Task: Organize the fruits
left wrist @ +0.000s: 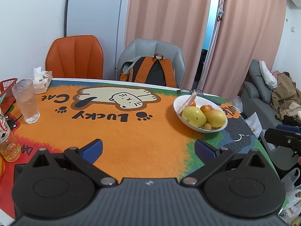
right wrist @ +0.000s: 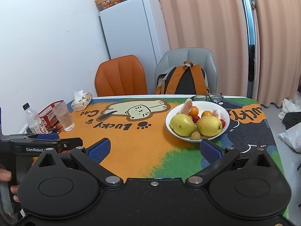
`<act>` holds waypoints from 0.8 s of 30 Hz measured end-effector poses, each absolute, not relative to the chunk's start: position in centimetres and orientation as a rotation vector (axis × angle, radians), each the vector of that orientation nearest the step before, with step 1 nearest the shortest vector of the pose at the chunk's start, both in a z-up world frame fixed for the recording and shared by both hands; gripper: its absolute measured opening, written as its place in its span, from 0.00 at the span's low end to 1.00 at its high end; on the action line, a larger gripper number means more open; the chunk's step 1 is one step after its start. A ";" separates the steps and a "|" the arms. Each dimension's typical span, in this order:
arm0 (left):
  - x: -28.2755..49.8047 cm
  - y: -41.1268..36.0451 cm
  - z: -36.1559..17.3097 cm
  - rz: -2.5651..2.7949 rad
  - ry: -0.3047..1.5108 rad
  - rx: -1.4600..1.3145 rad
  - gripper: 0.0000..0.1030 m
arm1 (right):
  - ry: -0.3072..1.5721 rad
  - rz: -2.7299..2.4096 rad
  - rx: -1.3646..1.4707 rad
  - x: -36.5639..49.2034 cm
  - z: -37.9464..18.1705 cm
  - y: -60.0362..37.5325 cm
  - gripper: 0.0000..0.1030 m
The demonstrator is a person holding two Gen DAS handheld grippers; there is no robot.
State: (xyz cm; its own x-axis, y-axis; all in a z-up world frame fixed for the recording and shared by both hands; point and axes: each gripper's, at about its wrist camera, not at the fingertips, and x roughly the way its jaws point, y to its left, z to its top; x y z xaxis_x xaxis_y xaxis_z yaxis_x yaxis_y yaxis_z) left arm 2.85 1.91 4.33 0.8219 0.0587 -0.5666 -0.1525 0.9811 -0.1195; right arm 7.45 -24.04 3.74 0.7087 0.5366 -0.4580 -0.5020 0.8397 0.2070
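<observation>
Your left gripper (left wrist: 148, 148) and right gripper (right wrist: 154, 150) gape wide, empty. Bowl (right wrist: 226, 119) near the mat's far right corner; two yellow fruits (right wrist: 182, 125) lie crosswise. Mat (right wrist: 131, 150) reads "Lucky Cat".

"Lucky Cat" runs upside down across the orange table mat (right wrist: 131, 141), under a cartoon cat. "GenRobot" marks the left gripper (right wrist: 45, 143). Bottle (right wrist: 34, 120) label characters are unreadable.

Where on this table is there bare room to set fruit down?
Free: the orange mat between the clear drinking glass and the white fruit bowl. Crowded: far left corner, with glass, red plastic basket, clear plastic bottle, tissue pack.
</observation>
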 end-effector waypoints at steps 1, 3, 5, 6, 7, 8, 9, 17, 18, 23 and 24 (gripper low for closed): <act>2.9 1.9 4.3 0.112 0.598 -0.162 1.00 | 0.530 0.577 0.068 7.5 3.7 -24.0 1.00; 2.9 1.8 4.2 0.109 0.599 -0.160 1.00 | 0.533 0.575 0.068 7.5 3.7 -24.0 1.00; 2.9 1.7 4.2 0.109 0.600 -0.157 1.00 | 0.535 0.574 0.068 7.5 3.6 -24.0 1.00; 2.9 1.8 4.1 0.109 0.601 -0.157 1.00 | 0.536 0.574 0.068 7.5 3.6 -24.0 1.00; 3.0 1.8 4.2 0.108 0.602 -0.158 1.00 | 0.537 0.575 0.068 7.5 3.6 -24.0 1.00; 3.0 1.8 4.1 0.108 0.603 -0.159 1.00 | 0.538 0.576 0.067 7.5 3.6 -24.0 1.00; 3.0 1.9 4.1 0.110 0.603 -0.159 1.00 | 0.538 0.576 0.065 7.5 3.6 -23.9 1.00; 3.0 1.9 4.1 0.112 0.609 -0.159 1.00 | 0.540 0.576 0.065 7.5 3.6 -23.9 1.00; 3.0 1.9 4.1 0.111 0.609 -0.159 1.00 | 0.541 0.576 0.066 7.5 3.6 -23.9 1.00; 3.0 1.9 4.0 0.115 0.611 -0.160 1.00 | 0.542 0.577 0.065 7.5 3.5 -23.8 1.00; 3.0 1.9 4.0 0.115 0.611 -0.161 1.00 | 0.543 0.576 0.064 7.5 3.5 -23.8 1.00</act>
State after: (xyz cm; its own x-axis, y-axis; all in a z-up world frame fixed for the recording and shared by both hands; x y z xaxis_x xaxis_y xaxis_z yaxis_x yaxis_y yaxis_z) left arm 2.98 1.90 3.99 0.8131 0.0598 -0.5790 -0.1546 0.9812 -0.1158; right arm 7.55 -23.81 3.45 0.7032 0.5336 -0.4699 -0.5006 0.8409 0.2058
